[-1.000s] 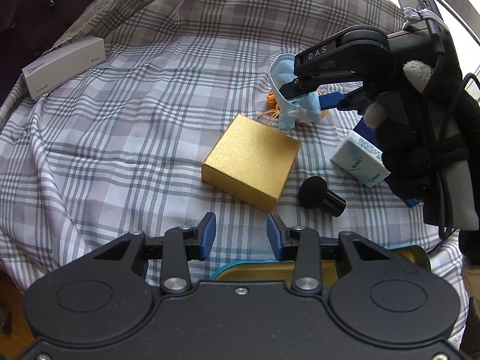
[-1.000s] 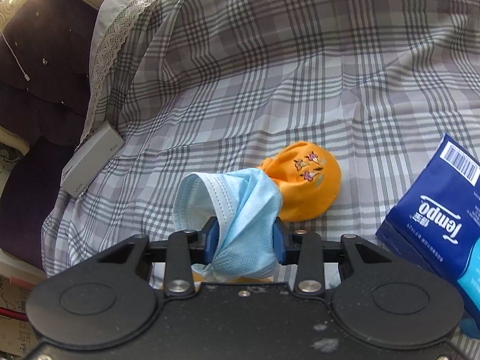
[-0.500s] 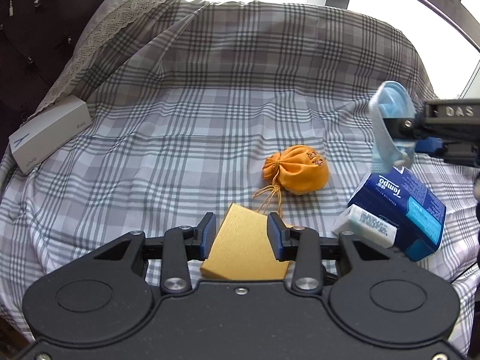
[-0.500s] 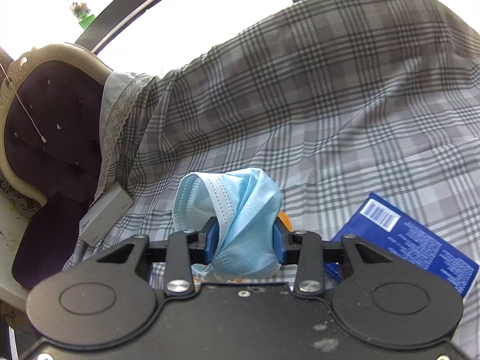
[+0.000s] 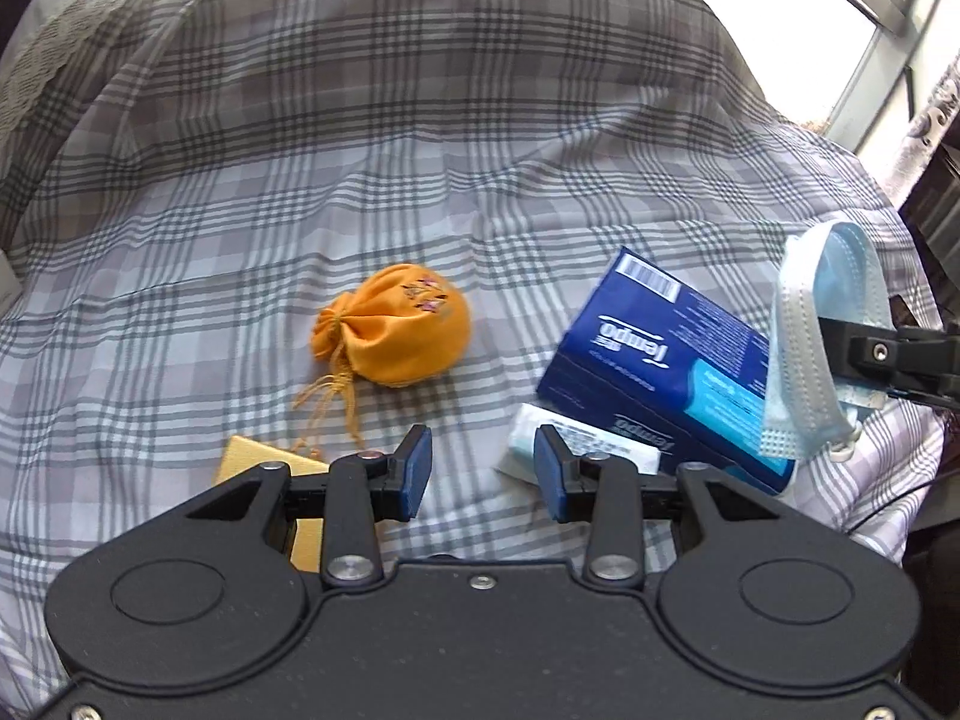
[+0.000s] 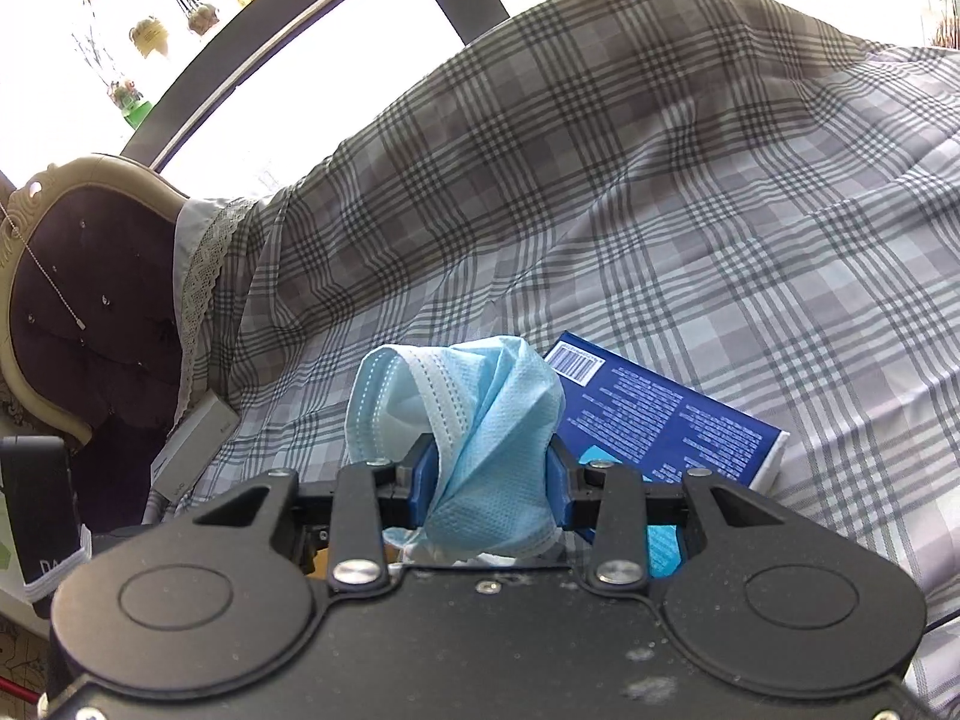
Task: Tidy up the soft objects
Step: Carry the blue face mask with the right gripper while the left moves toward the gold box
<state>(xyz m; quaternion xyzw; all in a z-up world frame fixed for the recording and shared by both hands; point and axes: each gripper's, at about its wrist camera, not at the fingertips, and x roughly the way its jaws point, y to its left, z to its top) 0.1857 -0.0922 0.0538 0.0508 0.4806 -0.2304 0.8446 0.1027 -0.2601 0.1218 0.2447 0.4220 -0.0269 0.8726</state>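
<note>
A: Entry, right gripper (image 6: 489,477). State?

B: Clamped on the light blue face mask (image 6: 486,420). Both blue pads press into the bunched fabric; the mask bulges up above the jaws and a folded edge with white stitching loops off to the left. From the left wrist view the same mask (image 5: 804,348) hangs off the dark finger at the far right, clear of the cloth, with an ear loop dangling at its lower end.

A: Left gripper (image 5: 483,471)?

B: Jaws apart, nothing between them. Only the checked tablecloth (image 5: 420,150) shows through the gap.

A: Other soft items?

B: Orange drawstring pouch (image 5: 393,330) lies on the cloth left of centre, just beyond the left gripper's pads, its cords trailing toward the near side. It touches neither gripper.

A: Neighbours?

B: Dark blue Tempo tissue pack (image 5: 660,372) sits to the right of the pouch, apart from it. A small white and pale blue packet (image 5: 540,435) lies against the pack's near edge, partly hidden by the left gripper's right finger. A gold box (image 5: 264,462) lies near left, mostly covered by the gripper body; the pouch cords reach its far corner.

A: Right wrist view, background?

B: The tissue pack (image 6: 672,420) lies just behind the held mask. A grey flat box (image 6: 192,447) rests at the left edge of the cloth, beside a dark tufted chair back (image 6: 90,300).
</note>
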